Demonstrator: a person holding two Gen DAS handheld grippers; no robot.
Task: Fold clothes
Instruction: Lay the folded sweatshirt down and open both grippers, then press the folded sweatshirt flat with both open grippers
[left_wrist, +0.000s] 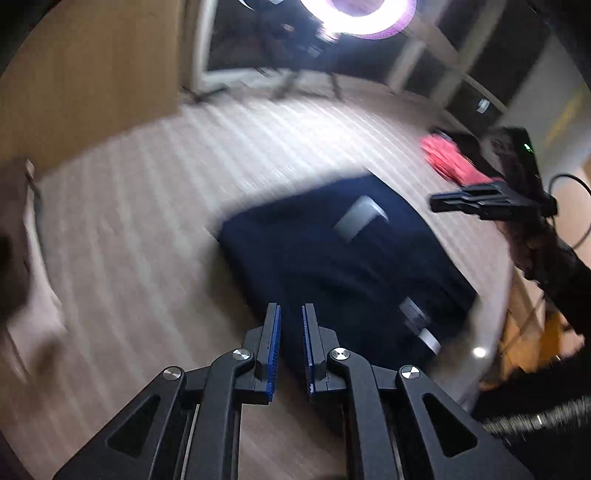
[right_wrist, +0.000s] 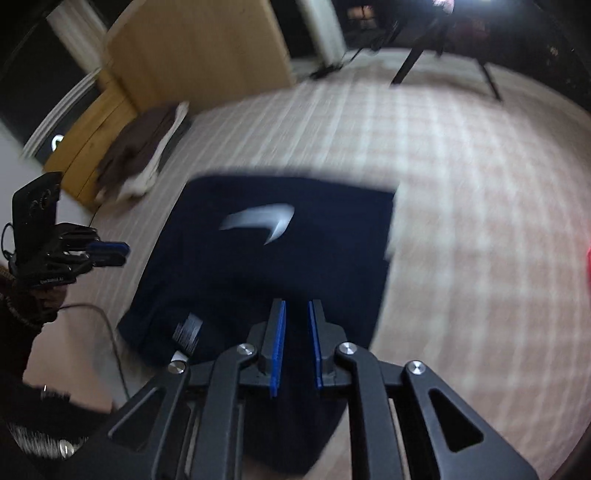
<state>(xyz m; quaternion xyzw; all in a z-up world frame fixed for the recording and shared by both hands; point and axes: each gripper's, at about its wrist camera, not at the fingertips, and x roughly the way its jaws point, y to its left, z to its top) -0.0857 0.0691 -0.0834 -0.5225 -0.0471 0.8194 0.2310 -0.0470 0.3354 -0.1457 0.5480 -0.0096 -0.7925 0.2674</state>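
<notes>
Garment (right_wrist: 266, 258) blurred (logo (right_wrist: 262, 223) smeared).

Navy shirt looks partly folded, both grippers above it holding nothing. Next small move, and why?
Probably lower the right gripper onto the near edge of the navy shirt for the next fold. Both it and the left gripper show a narrow gap with no cloth between the pads, and the shirt lies in a rough rectangle on the checked sheet.

Two wrist views, steeply downward, close over the shared navy garment (left_wrist: 332, 258) on checked bedding (right_wrist: 461, 184).
</notes>
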